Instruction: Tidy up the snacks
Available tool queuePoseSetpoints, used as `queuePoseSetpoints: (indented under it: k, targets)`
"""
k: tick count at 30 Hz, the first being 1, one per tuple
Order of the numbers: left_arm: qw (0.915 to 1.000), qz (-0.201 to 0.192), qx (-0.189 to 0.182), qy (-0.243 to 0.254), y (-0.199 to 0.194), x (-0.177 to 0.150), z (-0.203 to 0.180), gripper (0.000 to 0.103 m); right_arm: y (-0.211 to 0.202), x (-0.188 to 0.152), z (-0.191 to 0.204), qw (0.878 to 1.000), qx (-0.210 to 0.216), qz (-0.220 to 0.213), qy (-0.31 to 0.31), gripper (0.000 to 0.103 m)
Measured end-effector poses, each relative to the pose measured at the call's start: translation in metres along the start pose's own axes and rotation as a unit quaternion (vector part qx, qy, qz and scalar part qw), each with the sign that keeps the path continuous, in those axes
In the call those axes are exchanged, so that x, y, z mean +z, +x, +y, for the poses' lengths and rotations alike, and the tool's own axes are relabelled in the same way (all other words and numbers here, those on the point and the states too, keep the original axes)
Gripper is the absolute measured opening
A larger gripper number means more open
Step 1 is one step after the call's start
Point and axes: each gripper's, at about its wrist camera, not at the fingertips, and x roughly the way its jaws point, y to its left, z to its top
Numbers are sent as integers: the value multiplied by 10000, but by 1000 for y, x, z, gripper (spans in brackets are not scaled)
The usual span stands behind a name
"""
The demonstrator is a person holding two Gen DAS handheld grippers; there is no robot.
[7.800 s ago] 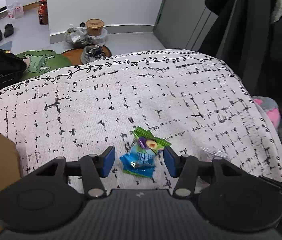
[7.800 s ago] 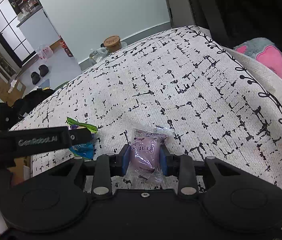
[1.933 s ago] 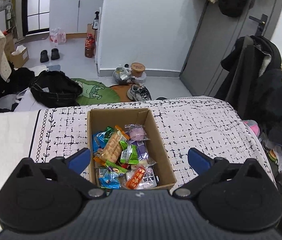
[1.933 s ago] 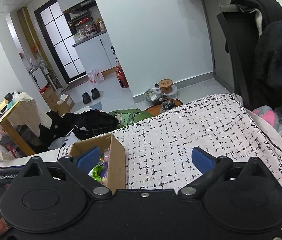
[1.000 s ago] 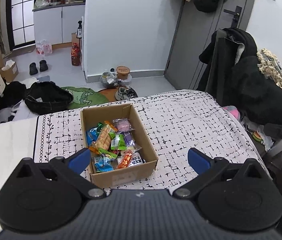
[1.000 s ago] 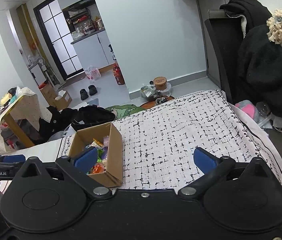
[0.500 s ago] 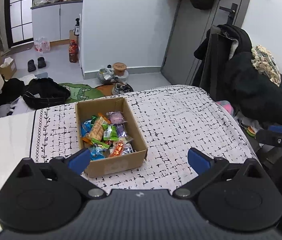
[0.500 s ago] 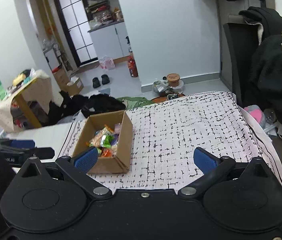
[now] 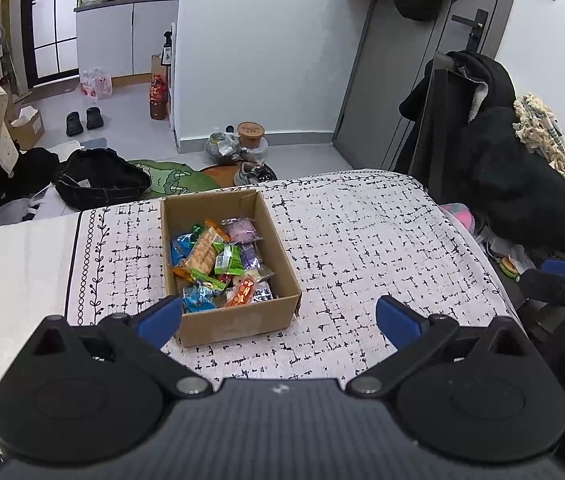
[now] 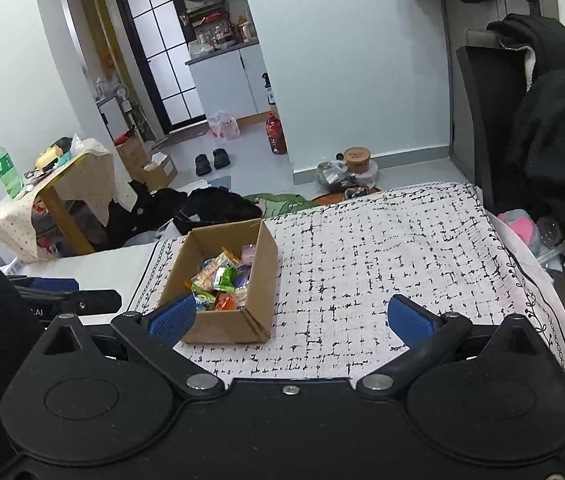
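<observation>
Presently logged: cardboard box (image 9: 238,320) of wrapped snacks (image 9: 218,260) stood on the patterned bench (image 9: 362,248), at eleven o'clock from both raised tools. Left claw (image 9: 278,316) and right claw (image 10: 288,316): fingers spread wide, empty. Judged complete; withdraw level, clear of the box. Wrapper print unreadable.

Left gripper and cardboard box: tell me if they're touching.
Apart. In the right wrist view, the left gripper sits left of the cardboard box, with bare table showing between them.
</observation>
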Motion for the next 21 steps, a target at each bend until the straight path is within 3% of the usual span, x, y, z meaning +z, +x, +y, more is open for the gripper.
queuePoseSetpoints:
  k: [21]
  targets:
    - [10000,23,-11,-45,-1,-2,1,103,-2,1,2,10000,-19,23,-35,103]
